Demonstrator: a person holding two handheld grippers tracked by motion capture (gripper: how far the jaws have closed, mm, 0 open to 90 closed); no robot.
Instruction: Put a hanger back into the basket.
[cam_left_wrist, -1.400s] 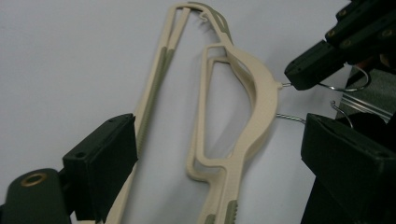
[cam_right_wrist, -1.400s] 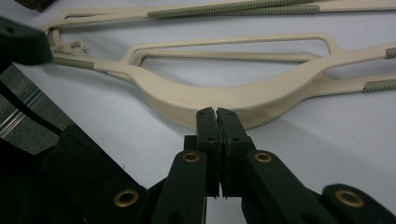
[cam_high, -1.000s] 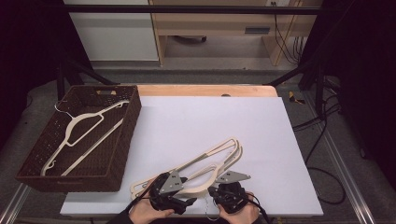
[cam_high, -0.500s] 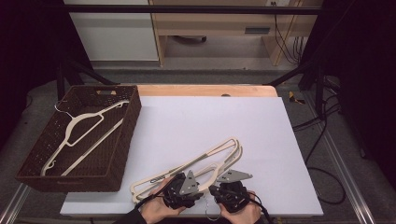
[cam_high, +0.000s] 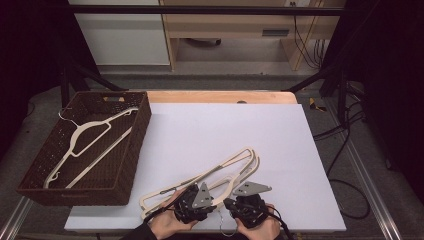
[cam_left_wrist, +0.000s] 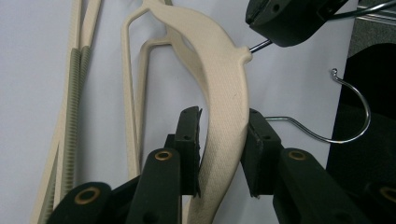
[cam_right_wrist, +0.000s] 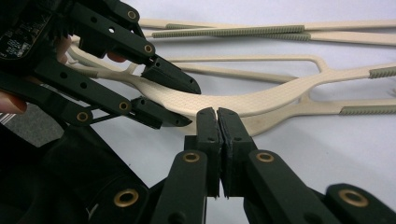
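Cream hanger (cam_left_wrist: 219, 93) | left gripper (cam_left_wrist: 222, 140) closing around it | right gripper (cam_right_wrist: 218, 135) clamped

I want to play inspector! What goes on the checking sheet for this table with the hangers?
Surface: white board on a wooden table, flat and bare beyond the hangers.
Job's things: top hanger lies on a lower hanger; third hanger lies in the wicker basket at the left.
Clutter: nothing seen.
Grippers: left gripper, jaws just been closing, pads on the top hanger's shoulder; right gripper, jaws shut at that hanger's wire hook.
Cables: floor cables loop right of the table.
Surroundings: white cabinet, wooden shelf, dark sides.
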